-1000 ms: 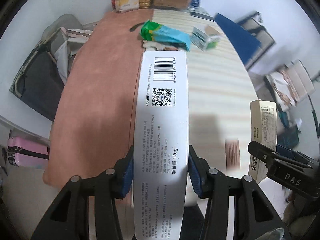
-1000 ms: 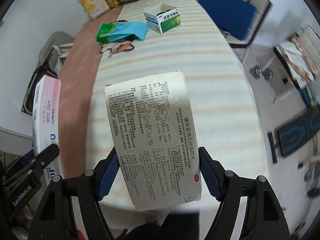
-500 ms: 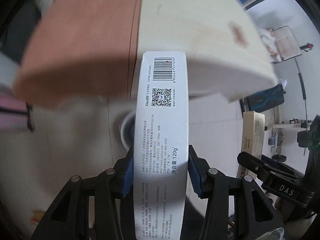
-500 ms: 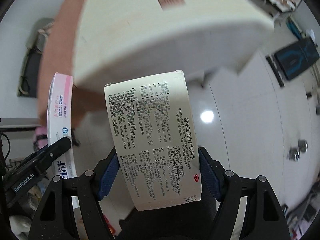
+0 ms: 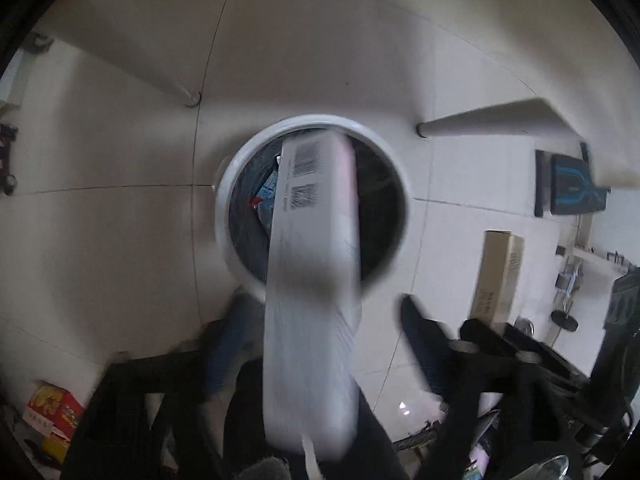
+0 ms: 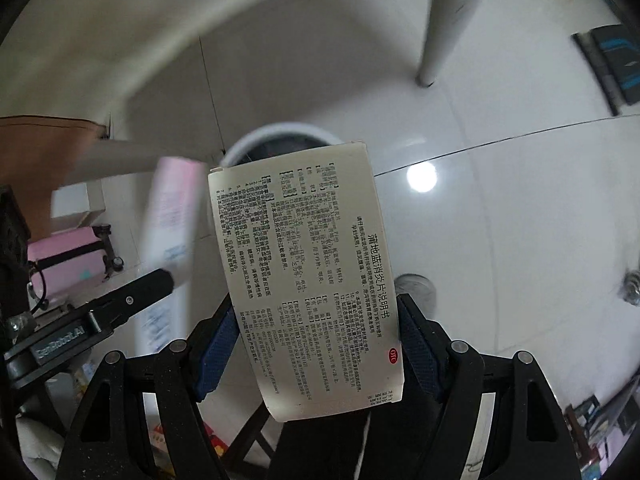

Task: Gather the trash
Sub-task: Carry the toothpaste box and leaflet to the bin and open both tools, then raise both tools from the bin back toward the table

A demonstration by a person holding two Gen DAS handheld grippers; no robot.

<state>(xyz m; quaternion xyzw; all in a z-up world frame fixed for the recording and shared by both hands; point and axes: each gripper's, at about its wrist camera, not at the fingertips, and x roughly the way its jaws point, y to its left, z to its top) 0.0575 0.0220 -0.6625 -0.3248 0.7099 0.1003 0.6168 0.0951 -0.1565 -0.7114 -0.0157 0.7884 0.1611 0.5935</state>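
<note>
Dropping: my left hand-held gripper [image 5: 320, 332] just spread wide, toothpaste box [image 5: 312, 280] now loose ahead of it, over the bin [image 5: 224, 216]. Right hand-held gripper [image 6: 316, 344] remains clamped on leaflet box [image 6: 308, 280]; that goes next.

We observe the right gripper [image 6: 316, 340] clamped on 1 printed medicine box [image 6: 308, 280], above a white bin [image 6: 280, 136]; a blurred pink box [image 6: 172, 216] sits left.

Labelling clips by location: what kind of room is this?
Probably a lived-in home room, seen at floor level: glossy white floor tiles, a round white trash bin beside table legs, and a pink suitcase.
</note>
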